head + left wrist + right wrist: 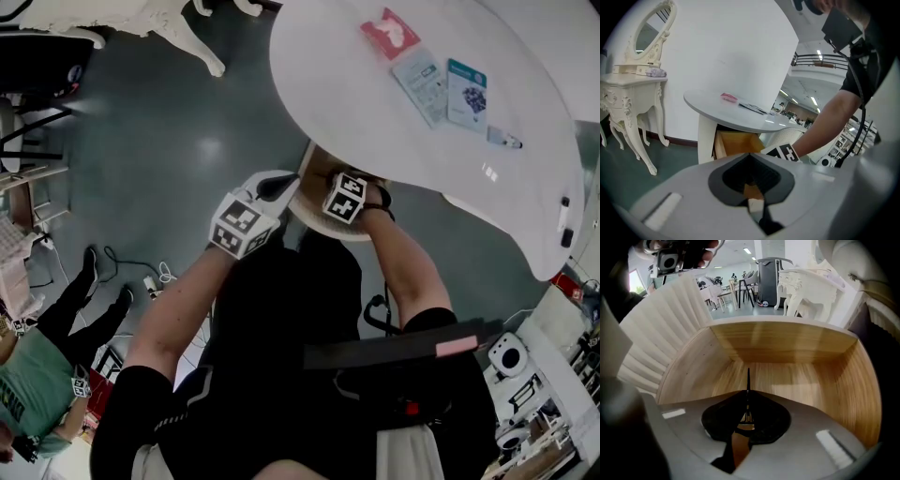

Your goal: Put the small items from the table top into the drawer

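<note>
One thin dark item (748, 378) sits pinched in my right claw (747, 396), pointing into the drawer (797, 376); my left claw (750, 158) is closed, empty

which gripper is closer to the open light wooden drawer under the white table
Right. The right gripper points down inside the light wooden drawer, above its floor; the left gripper hangs outside, by its edge.

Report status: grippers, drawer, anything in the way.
Left gripper shut, empty, short of drawer. Right gripper shut on thin dark item, inside open drawer. Nothing blocking in view. Packets, pen on table top.
</note>
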`<move>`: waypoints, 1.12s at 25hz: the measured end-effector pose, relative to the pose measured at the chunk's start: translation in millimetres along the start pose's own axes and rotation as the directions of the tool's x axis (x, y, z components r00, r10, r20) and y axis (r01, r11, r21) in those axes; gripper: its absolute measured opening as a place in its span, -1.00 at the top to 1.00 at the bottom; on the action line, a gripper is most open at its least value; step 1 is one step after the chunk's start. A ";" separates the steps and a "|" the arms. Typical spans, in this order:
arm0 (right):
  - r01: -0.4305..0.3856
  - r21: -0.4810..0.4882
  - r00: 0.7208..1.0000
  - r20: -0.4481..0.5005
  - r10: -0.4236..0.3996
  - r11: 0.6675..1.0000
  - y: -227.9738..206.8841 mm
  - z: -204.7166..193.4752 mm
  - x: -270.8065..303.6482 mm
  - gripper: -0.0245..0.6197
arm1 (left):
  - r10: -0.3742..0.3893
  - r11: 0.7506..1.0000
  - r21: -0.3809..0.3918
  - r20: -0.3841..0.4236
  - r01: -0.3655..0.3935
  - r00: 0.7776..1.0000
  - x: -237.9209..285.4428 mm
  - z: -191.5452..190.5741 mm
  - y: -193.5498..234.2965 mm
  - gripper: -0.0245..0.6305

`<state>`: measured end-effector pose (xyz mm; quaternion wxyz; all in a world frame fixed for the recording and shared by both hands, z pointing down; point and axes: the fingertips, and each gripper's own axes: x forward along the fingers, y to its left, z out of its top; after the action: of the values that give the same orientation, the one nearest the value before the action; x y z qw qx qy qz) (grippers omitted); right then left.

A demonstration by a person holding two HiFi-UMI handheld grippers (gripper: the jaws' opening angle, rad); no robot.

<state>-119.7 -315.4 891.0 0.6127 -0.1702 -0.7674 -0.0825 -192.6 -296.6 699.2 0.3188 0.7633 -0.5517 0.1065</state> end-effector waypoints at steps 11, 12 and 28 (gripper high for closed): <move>-0.020 0.020 0.999 -0.034 0.021 1.000 0.5 -2.8 17.2 0.84 | 0.021 1.000 -0.001 0.010 -0.021 1.000 -3.1 -6.0 2.7 0.93; -0.021 0.023 0.999 -0.036 0.022 1.000 0.2 -2.9 18.2 0.84 | 0.024 1.000 0.000 0.011 -0.024 1.000 -4.0 -5.9 3.1 0.93; -0.008 0.082 0.999 0.053 0.003 0.997 8.8 6.7 -20.2 0.44 | 0.038 0.999 0.023 0.039 -0.039 0.999 -32.6 5.6 -18.4 0.93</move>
<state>-118.8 -308.3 869.1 0.5987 -0.1491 -0.7857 -0.0446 -189.0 -271.2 671.3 0.2969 0.7581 -0.5711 0.1045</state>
